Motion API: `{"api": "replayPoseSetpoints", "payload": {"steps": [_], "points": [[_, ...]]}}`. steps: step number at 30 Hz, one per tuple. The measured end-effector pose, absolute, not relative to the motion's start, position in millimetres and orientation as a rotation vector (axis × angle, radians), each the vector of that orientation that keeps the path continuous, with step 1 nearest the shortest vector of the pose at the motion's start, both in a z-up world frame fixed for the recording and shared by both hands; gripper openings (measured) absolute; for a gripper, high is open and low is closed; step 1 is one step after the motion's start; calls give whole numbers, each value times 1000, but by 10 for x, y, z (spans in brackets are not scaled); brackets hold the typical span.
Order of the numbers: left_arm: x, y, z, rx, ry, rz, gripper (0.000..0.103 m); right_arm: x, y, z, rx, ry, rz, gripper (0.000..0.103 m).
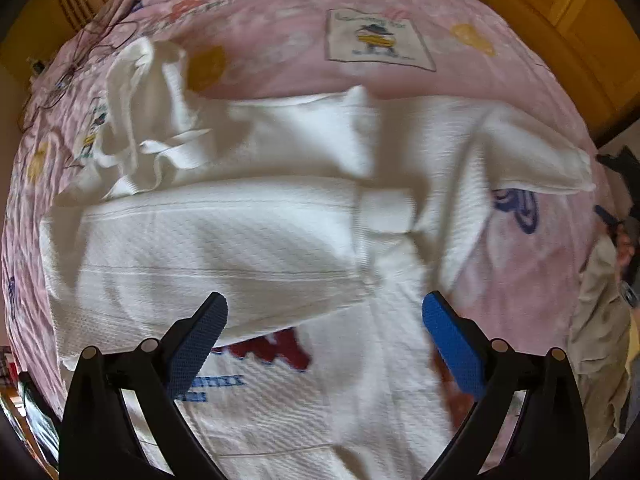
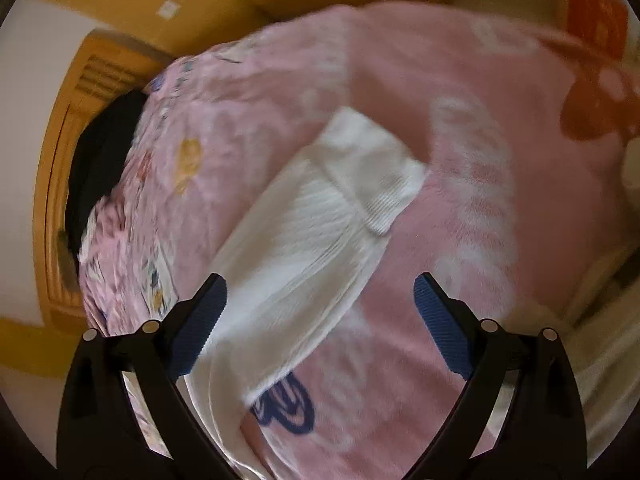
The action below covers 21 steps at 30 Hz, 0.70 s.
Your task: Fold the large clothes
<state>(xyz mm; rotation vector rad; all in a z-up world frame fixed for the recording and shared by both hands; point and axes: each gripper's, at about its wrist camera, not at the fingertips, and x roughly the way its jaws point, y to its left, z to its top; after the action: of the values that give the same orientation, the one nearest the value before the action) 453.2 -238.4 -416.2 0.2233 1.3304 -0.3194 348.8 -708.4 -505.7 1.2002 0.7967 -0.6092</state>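
A large white hooded sweatshirt (image 1: 240, 240) lies spread on a pink patterned bedspread (image 1: 280, 56). One sleeve is folded across its body, and the hood with drawstrings (image 1: 144, 120) lies at the upper left. Red and blue print (image 1: 276, 350) shows on its front. My left gripper (image 1: 324, 312) hangs above the body, open and empty. In the right wrist view the other sleeve (image 2: 312, 248) stretches out over the bedspread, ending in a ribbed cuff (image 2: 384, 184). My right gripper (image 2: 320, 296) is open above that sleeve, with nothing pinched between its blue pads.
Yellow wooden furniture (image 1: 592, 40) borders the bed at the back. A wooden headboard (image 2: 68, 160) and a dark cushion (image 2: 104, 152) sit at the left of the right wrist view. A person in beige clothing (image 1: 600, 320) stands at the right edge of the bed.
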Motion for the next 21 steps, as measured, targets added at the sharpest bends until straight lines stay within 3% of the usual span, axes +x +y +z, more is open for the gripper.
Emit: {"api": "replayPoseSetpoints", "payload": {"steps": [3,7,15,21], "points": [[4533,-2599,-4205,214,1343,-341,95,3469,-7263,-5237,1288,783,-607,91],[4527,-2809,-4284,190,1367,-380,95,3442,-7444,-5387,1326,774,-596,78],[4441,-2928,-4431,191,1395,-427,95,3475,-7614,-5513,1321,758,-599,78],[4456,-2893,-4528,171,1415,-423,95,3718,-7718,-5561,1202,809,-647,69]]}}
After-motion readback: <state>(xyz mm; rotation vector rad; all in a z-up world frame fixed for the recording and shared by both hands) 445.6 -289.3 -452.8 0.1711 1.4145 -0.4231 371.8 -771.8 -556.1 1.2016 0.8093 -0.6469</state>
